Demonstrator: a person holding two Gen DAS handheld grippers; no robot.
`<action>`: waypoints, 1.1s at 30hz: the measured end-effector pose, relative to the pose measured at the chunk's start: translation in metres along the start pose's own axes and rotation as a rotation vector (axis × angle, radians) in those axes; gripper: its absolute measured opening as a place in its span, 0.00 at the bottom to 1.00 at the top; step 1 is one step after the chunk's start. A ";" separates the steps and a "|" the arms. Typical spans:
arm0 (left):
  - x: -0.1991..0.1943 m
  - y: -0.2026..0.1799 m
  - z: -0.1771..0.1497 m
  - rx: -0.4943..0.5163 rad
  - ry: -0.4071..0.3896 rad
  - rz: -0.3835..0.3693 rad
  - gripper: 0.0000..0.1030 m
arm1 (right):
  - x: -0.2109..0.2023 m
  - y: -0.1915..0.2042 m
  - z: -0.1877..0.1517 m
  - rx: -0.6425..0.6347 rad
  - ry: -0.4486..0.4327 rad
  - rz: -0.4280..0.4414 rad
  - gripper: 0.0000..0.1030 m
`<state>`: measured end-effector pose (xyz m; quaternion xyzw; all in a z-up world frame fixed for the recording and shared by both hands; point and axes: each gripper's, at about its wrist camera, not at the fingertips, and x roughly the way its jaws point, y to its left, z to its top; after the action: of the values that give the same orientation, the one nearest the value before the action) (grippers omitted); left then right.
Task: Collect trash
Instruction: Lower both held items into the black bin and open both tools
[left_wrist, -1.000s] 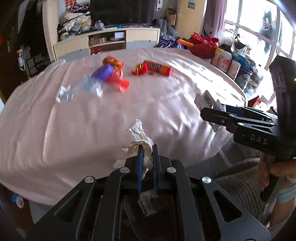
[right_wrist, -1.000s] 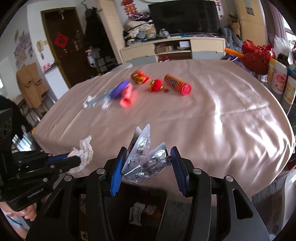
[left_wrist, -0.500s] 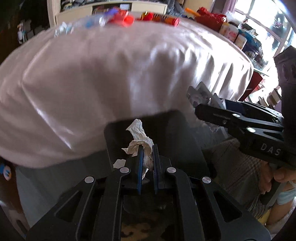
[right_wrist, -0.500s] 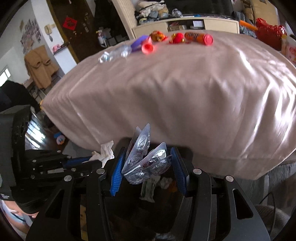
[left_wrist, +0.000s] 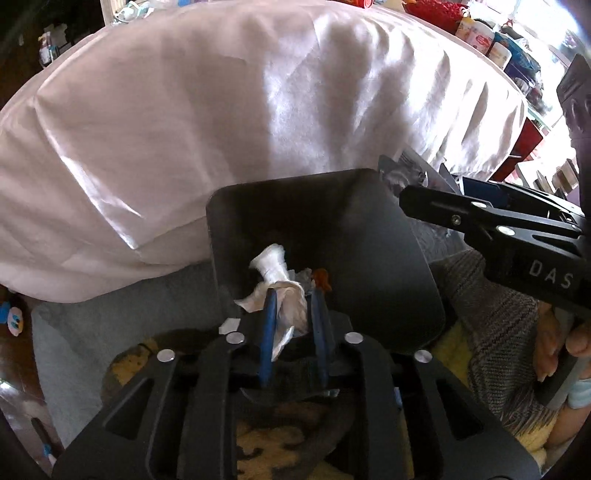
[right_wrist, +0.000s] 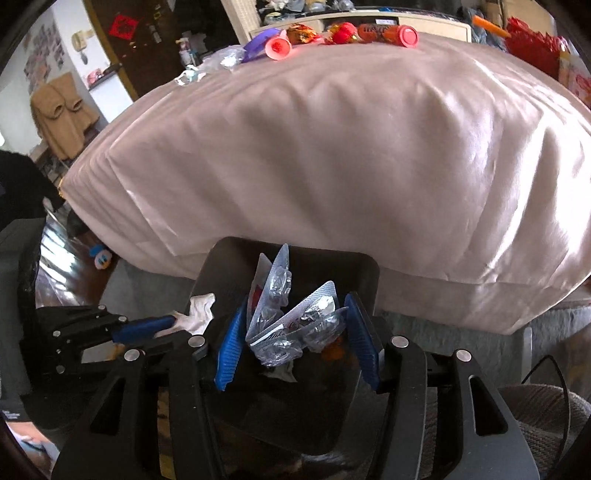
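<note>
Pale pink satin cloth (right_wrist: 351, 155) drapes the big table and hangs down just behind a dark, square plastic waste bin (left_wrist: 402, 258) on the floor at the table's foot.

Nearest in the left wrist view, the left gripper (left_wrist: 292, 314) hangs over the bin's mouth with a crumpled white paper tissue (left_wrist: 275, 269) between its blue pads. Those jaws, tight on the tissue a second ago, are opening; a gap shows beside the right pad, and the tissue looks loose, about to fall.

In the right wrist view the right gripper (right_wrist: 295, 339) is likewise above the bin, with a bundle of crinkled silver blister packs (right_wrist: 291, 325) between its fingers. Its jaws are opening too: the left pad stands clear and the packs lean free. Scraps of paper and something orange already lie in the bin below.

A second ago both tools were up at tabletop level; now they have dropped to the bin, so this pair of pieces looks as good as delivered.

Far across the table, more rubbish waits: an orange cylindrical tube with a red cap (right_wrist: 388, 33), a pink-and-purple plastic piece (right_wrist: 271, 44), bright sweet wrappers (right_wrist: 303, 31) and clear crumpled plastic (right_wrist: 221, 59).
</note>
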<state>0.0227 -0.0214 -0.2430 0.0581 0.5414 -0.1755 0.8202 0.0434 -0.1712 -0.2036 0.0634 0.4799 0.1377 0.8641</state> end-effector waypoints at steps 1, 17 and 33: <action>0.000 0.001 0.000 -0.004 0.001 0.000 0.19 | 0.001 -0.001 0.000 0.004 0.003 0.001 0.54; -0.022 0.021 0.014 -0.042 -0.064 0.043 0.51 | -0.008 -0.017 -0.001 0.060 -0.025 0.008 0.71; -0.073 0.068 0.081 -0.083 -0.238 0.141 0.72 | -0.039 -0.006 0.084 0.029 -0.212 -0.044 0.70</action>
<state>0.0913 0.0352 -0.1501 0.0408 0.4418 -0.1007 0.8905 0.0963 -0.1864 -0.1283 0.0794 0.3889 0.1041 0.9119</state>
